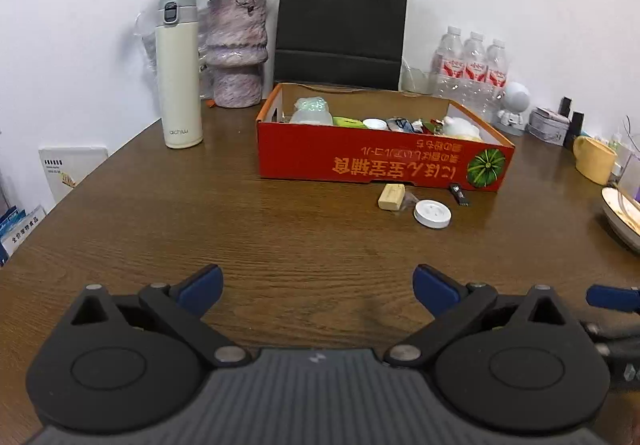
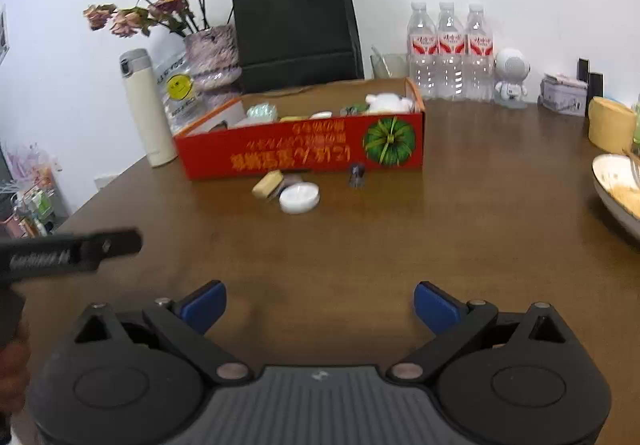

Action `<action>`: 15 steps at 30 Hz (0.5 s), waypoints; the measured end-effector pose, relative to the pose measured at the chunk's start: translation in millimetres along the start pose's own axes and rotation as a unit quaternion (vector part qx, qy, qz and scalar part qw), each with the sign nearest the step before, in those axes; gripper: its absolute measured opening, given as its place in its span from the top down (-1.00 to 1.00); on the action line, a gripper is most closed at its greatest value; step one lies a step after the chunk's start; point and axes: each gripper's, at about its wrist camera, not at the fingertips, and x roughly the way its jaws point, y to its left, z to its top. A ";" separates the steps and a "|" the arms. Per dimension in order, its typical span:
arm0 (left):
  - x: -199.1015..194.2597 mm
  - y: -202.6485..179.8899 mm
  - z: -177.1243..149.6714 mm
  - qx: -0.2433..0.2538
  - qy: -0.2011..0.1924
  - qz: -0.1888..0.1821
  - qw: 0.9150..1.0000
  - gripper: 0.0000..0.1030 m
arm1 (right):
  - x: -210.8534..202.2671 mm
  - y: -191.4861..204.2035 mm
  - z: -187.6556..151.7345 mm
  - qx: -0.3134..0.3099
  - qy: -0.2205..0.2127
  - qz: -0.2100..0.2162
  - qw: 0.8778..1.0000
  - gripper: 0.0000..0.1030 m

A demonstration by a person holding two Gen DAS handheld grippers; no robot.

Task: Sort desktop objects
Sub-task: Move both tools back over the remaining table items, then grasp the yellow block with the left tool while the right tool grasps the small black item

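A red cardboard box (image 1: 360, 161) (image 2: 280, 157) stands on the brown table and holds several small items. In front of it lie a tan block (image 1: 391, 197) (image 2: 267, 184), a white round lid (image 1: 432, 213) (image 2: 299, 197) and a small dark clip (image 1: 459, 193) (image 2: 356, 173). My left gripper (image 1: 318, 291) hovers open over bare wood, well short of these things. In the right wrist view my right gripper (image 2: 319, 305) is also open and holds nothing; the three loose items lie far ahead of it. A blue fingertip (image 1: 612, 297) of the right gripper shows at the right edge of the left wrist view.
Behind the box stand a cream flask (image 1: 179, 73), a vase of dried roses (image 1: 236, 53), a black paper bag (image 1: 340, 25), three water bottles (image 1: 472, 65) and a white figurine (image 1: 514, 103). A yellow mug (image 1: 594, 159) and a plate (image 1: 622, 217) occupy the right side.
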 end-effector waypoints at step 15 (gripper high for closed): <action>80.5 -20.2 50.5 0.003 -0.019 -0.074 0.997 -0.49 | 22.7 -24.2 11.9 0.045 0.009 0.035 0.998 -0.50</action>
